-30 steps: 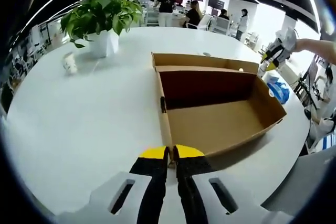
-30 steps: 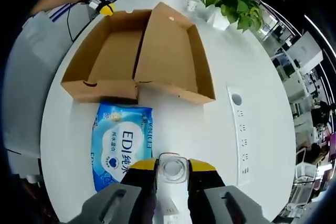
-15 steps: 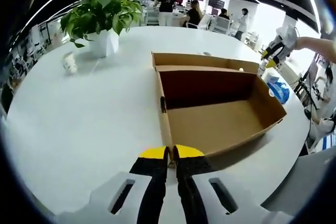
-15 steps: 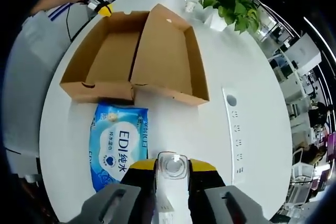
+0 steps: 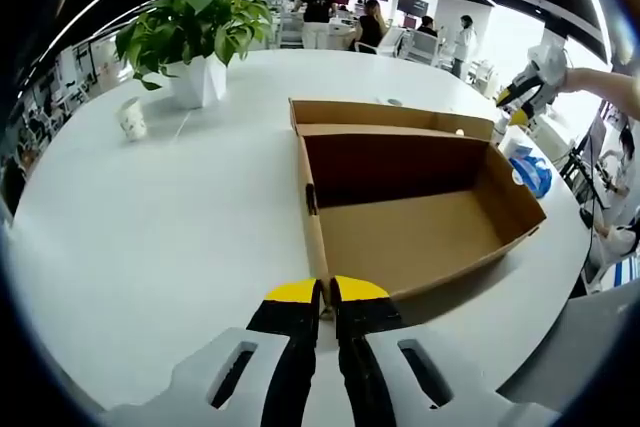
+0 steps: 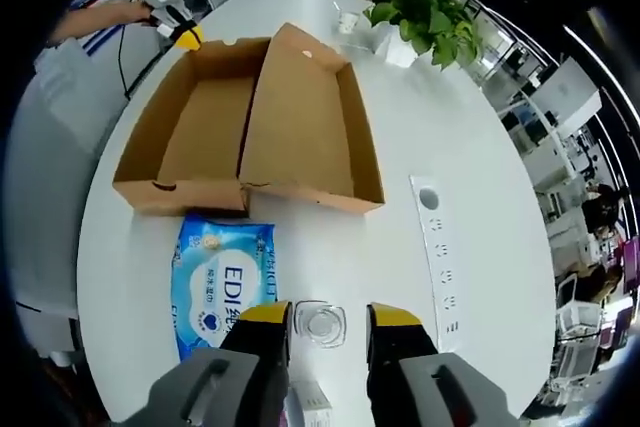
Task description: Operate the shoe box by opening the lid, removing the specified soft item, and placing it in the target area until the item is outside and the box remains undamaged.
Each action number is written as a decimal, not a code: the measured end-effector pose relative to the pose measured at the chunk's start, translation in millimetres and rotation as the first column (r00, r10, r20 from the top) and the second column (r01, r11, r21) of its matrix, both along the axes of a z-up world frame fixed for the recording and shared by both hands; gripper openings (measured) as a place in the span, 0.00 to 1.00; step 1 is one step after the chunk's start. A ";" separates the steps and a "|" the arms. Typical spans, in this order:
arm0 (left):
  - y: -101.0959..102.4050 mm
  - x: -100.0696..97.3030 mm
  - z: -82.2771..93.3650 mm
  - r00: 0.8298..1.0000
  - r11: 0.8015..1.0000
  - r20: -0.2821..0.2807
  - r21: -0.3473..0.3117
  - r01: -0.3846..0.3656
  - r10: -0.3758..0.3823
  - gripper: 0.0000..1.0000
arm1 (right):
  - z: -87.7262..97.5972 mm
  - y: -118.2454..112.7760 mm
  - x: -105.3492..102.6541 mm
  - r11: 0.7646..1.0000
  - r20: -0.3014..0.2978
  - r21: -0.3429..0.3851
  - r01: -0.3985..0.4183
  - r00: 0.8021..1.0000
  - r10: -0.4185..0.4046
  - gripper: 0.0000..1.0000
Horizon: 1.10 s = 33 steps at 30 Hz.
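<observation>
Cardboard shoe box [image 6: 250, 132] sits wide open and empty on the white table [image 5: 150, 237], lid folded back flat beside it.
Blue wipes pack [image 6: 222, 282] reading "EDI" lies outside, right against the box's short end near the table edge; plenty of bare tabletop toward the plant [image 5: 190, 32]. Right gripper [image 6: 327, 325] has its jaws apart over a small clear glass [image 6: 320, 323], not squeezing it. Left gripper [image 5: 327, 297] is pinched closed, holding nothing, tips just by the box's near corner.
</observation>
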<state>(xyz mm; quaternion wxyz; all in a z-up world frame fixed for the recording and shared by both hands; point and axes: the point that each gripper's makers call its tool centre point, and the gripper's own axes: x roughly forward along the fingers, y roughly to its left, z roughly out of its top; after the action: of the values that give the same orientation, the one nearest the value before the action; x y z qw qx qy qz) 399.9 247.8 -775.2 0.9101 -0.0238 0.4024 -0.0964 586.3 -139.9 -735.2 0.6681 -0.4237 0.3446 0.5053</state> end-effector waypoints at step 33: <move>-2.3 -2.8 1.6 1.000 1.000 0.001 0.002 -0.005 0.005 0.02 | -14.9 57.4 44.6 0.780 -0.200 0.236 0.579 0.815 -0.544 0.33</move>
<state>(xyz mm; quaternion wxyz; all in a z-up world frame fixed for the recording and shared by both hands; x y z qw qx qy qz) 397.1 245.5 -773.6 0.9104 -0.0236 0.4022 -0.0936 630.9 -82.5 -750.1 0.8201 -0.1692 0.4181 0.3521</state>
